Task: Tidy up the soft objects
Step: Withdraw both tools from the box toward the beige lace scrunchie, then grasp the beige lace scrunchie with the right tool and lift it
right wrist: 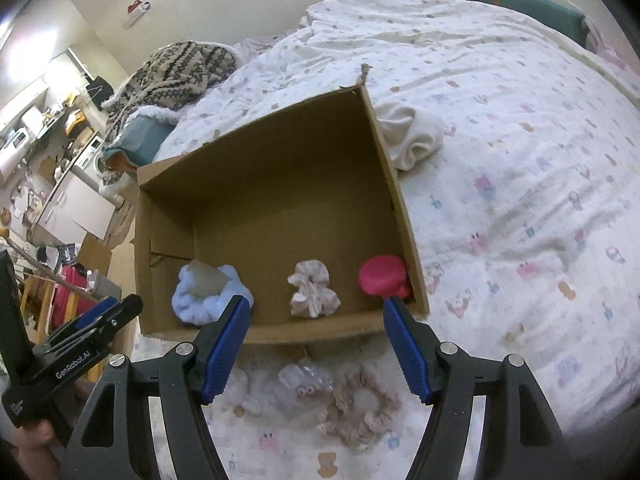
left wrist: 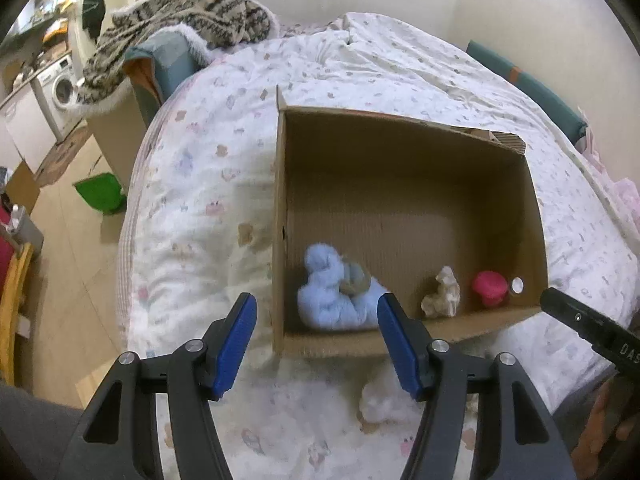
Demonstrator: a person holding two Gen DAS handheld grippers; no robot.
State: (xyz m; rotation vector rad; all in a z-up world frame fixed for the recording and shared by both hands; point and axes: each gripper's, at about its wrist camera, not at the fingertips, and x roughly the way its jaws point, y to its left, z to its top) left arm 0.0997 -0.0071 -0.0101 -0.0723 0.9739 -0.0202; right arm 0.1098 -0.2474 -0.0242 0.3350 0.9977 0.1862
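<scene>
An open cardboard box [left wrist: 400, 136] [right wrist: 264, 148] sits on the patterned quilt. Along its near wall lie a pale blue fluffy item [left wrist: 332, 300] [right wrist: 204, 300] with a grey piece on it, a cream scrunchie [left wrist: 442, 294] [right wrist: 314, 290] and a pink soft object [left wrist: 490, 286] [right wrist: 382, 276]. My left gripper [left wrist: 316, 344] stands open and empty above the box's near left corner. My right gripper [right wrist: 316, 344] is open and empty over the near wall. In front of the box lie a pink scrunchie [right wrist: 362, 412], a clear item with eyes [right wrist: 302, 390] and a white fluffy piece [left wrist: 384, 398] [right wrist: 242, 396].
A rolled white cloth [right wrist: 412, 136] lies just past the box's right wall. A patterned knit blanket [left wrist: 180, 20] drapes over a teal chair at the bed's far left. A green bin [left wrist: 100, 194] stands on the wooden floor. Teal headboard padding [left wrist: 520, 80] lines the wall.
</scene>
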